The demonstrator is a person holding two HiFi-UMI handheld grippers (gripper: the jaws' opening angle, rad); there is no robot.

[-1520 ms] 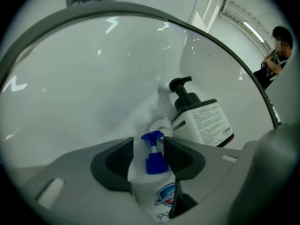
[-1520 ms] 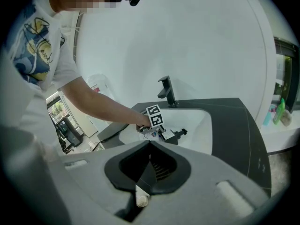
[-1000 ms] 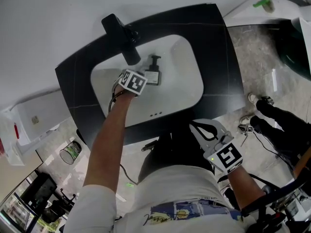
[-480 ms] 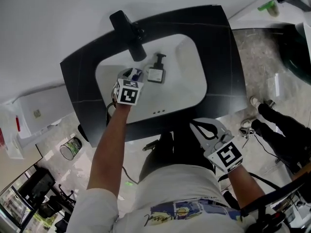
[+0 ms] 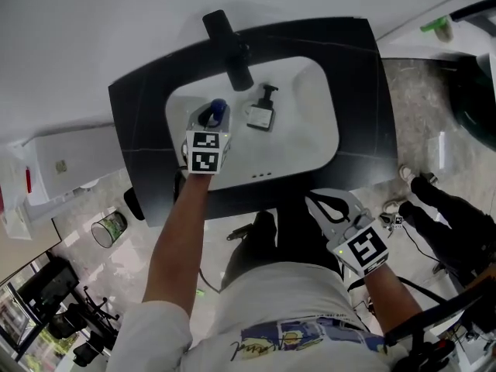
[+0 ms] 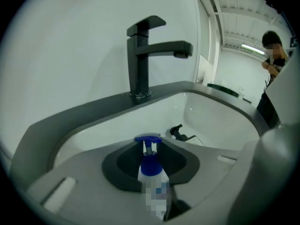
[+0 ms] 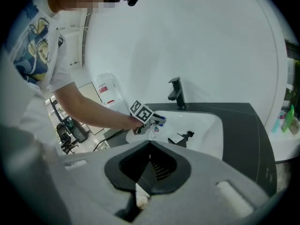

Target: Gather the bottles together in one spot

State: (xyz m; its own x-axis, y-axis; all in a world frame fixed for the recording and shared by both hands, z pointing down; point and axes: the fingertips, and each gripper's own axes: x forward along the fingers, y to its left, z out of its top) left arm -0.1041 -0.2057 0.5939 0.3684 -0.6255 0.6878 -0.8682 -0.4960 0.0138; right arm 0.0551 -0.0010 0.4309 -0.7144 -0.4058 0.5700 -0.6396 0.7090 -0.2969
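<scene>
Left tongs point(image 5: 211, 121) have shifted left since a second ago. Jaws are closing onto a blue-capped bottle point(image 6: 151, 170), upright between them over the sink point(image 5: 310, 134). Black-pump bottle point(image 5: 261, 115) lies just right of them. Right tongs point(image 5: 332, 208) are together, empty, held back. Carry to its neighbour probably comes next.

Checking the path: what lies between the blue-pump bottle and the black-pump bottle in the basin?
Nothing but bare white basin shows in the head view between the blue-pump bottle and the black-pump bottle.
</scene>
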